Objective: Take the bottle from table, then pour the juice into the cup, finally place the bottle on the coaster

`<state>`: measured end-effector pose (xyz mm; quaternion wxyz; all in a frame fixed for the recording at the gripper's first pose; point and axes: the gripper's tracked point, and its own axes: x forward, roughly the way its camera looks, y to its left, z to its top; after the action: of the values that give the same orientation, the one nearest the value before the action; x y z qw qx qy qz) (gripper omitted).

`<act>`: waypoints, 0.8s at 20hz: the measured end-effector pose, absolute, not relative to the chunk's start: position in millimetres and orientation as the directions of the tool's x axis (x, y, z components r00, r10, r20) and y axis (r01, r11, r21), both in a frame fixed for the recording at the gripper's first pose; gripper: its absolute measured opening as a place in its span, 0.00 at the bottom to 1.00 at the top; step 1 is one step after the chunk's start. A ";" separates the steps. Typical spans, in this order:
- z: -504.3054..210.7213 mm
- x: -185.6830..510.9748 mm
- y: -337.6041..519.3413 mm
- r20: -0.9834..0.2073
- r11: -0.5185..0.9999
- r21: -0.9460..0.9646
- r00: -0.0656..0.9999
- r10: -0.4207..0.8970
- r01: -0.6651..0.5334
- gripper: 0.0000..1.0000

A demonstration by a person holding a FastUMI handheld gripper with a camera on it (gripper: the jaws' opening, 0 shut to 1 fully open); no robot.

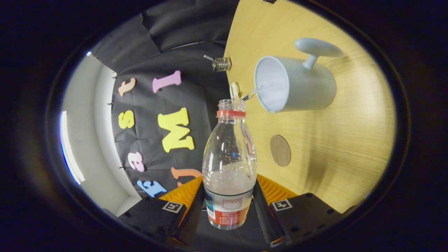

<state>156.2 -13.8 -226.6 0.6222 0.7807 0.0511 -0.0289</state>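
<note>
Gripper (229, 196) clamped on the bottle (229, 164): both fingers press against its lower body, one on each side, at the level of the label. Bottle is clear plastic, uncapped, with a red ring around the neck. Liquid fills only the lower part, its surface just above the label. The view is rolled, so the wooden table (332, 168) appears as a slanted plane beside the bottle. Bottle mouth sits near the rim of the grey cup (297, 85), just beside its opening; a thin stream seems to run from the mouth toward the cup, though it is hard to make out. Cup has a handle on its far side. Round brown coaster (280, 150) lies on the table, between the cup and the fingers, bare.
</note>
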 end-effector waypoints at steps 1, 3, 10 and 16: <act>-227.9 155.2 -12.5 -0.111 -0.226 0.967 0.993 0.046 0.119 0.77; -227.9 154.7 -13.7 -0.116 -0.239 0.963 0.992 0.048 0.124 0.77; -227.9 152.7 -17.3 -0.105 -0.282 0.953 0.993 0.049 0.115 0.77; -225.6 154.4 -15.7 -0.086 -0.327 0.940 0.995 0.050 0.097 0.77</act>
<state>154.4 -15.7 -225.6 0.5782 0.8144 0.0451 -0.0205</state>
